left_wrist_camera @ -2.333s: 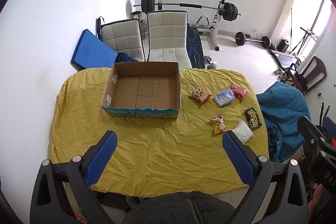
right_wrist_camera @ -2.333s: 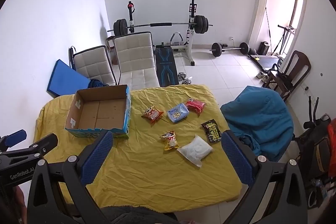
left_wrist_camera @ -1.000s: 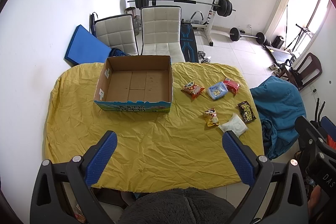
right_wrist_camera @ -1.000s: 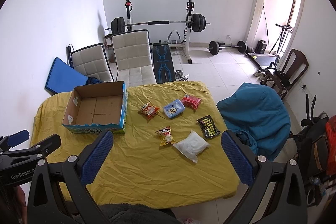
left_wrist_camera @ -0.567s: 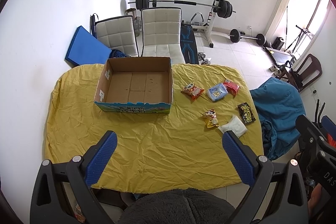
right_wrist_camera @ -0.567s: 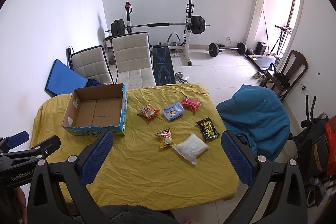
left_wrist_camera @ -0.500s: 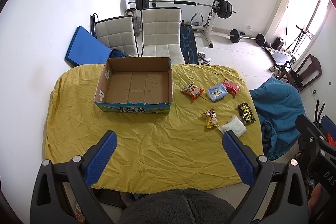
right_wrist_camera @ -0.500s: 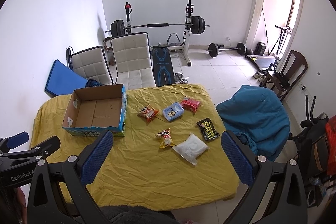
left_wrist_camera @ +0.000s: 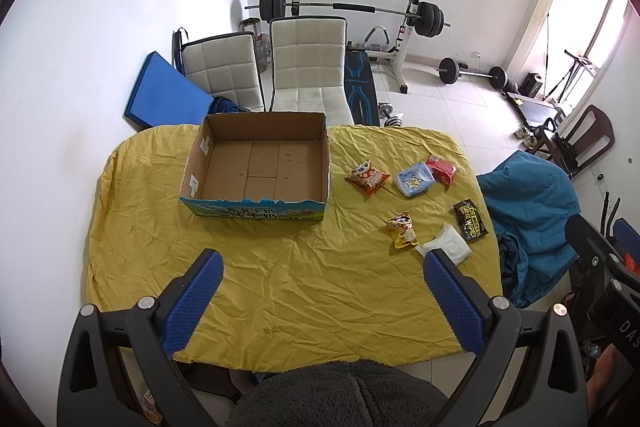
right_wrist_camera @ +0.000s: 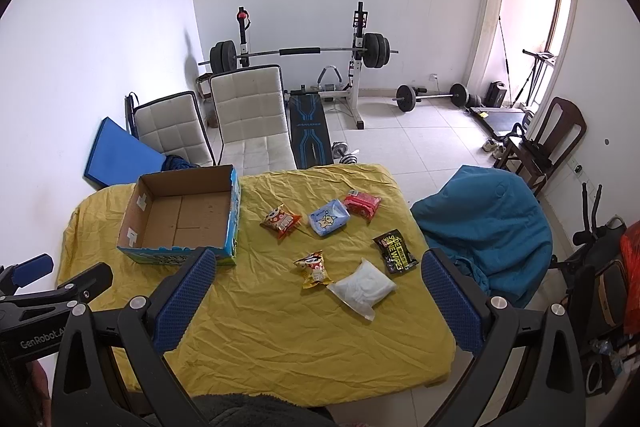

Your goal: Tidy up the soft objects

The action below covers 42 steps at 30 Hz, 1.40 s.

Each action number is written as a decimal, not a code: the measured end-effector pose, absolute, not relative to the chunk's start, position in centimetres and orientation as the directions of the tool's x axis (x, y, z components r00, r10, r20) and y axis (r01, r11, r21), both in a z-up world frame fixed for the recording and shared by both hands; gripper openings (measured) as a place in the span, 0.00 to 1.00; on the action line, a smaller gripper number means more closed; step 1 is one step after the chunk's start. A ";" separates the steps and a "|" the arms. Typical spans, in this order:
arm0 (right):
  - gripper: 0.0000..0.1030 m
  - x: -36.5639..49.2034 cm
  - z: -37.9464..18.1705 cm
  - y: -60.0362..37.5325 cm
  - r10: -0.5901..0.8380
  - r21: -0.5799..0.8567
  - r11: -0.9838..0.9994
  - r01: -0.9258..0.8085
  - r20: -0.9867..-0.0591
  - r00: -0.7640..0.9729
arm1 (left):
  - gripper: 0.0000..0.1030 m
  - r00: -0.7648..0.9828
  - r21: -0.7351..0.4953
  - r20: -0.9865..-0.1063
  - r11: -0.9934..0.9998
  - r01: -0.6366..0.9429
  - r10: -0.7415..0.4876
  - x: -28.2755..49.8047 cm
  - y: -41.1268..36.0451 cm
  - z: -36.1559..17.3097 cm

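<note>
An empty cardboard box [left_wrist_camera: 260,163] [right_wrist_camera: 184,219] sits on the yellow-covered table [left_wrist_camera: 288,279] [right_wrist_camera: 280,327]. To its right lie several soft packets: an orange snack bag [left_wrist_camera: 367,177] [right_wrist_camera: 280,219], a light blue pack [left_wrist_camera: 414,179] [right_wrist_camera: 329,217], a red pack [left_wrist_camera: 441,169] [right_wrist_camera: 361,205], a yellow snack bag [left_wrist_camera: 401,229] [right_wrist_camera: 314,268], a white pouch [left_wrist_camera: 446,242] [right_wrist_camera: 362,287] and a black pack [left_wrist_camera: 469,220] [right_wrist_camera: 395,251]. My left gripper [left_wrist_camera: 320,267] and right gripper [right_wrist_camera: 318,267] are both open and empty, held high above the table's near edge.
Two white chairs [left_wrist_camera: 304,67] and a blue mat [left_wrist_camera: 168,99] stand behind the table. A blue beanbag [right_wrist_camera: 484,231] sits at the table's right. A barbell rack [right_wrist_camera: 300,55] and weights stand by the far wall. A dark fleece sleeve [left_wrist_camera: 340,399] is at the bottom.
Both grippers have risen and pulled back a little, so the table looks slightly smaller and farther. Nothing on the table has moved. Both grippers stay open.
</note>
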State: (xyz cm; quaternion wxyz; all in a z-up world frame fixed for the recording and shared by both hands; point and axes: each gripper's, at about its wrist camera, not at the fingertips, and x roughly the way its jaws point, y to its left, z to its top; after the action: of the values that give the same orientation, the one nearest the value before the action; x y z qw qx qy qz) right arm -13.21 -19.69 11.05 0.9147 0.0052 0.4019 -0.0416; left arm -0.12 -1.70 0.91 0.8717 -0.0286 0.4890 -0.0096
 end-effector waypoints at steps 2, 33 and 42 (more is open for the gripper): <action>1.00 -13.0 11.1 -19.7 -0.072 -0.025 0.997 0.079 -0.735 0.674 | 1.00 0.521 -0.062 -0.852 0.998 -0.015 -0.045 0.2 -1.6 0.9; 1.00 8.0 -24.8 -39.8 0.008 0.031 0.890 0.455 -0.999 0.052 | 1.00 0.234 0.028 -0.972 0.998 0.054 0.014 18.3 -12.5 -20.2; 1.00 6.8 -38.3 -41.7 0.266 0.147 0.665 0.732 -0.963 -0.048 | 1.00 0.023 0.015 -1.000 0.994 0.111 0.012 22.1 -16.4 -32.3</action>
State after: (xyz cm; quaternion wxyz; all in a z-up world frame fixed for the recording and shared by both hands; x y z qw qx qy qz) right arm 6.79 -41.73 -38.34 0.5894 0.3582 0.6965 -0.1977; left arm 22.14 -16.44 -32.29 0.7137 0.0441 0.6982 -0.0346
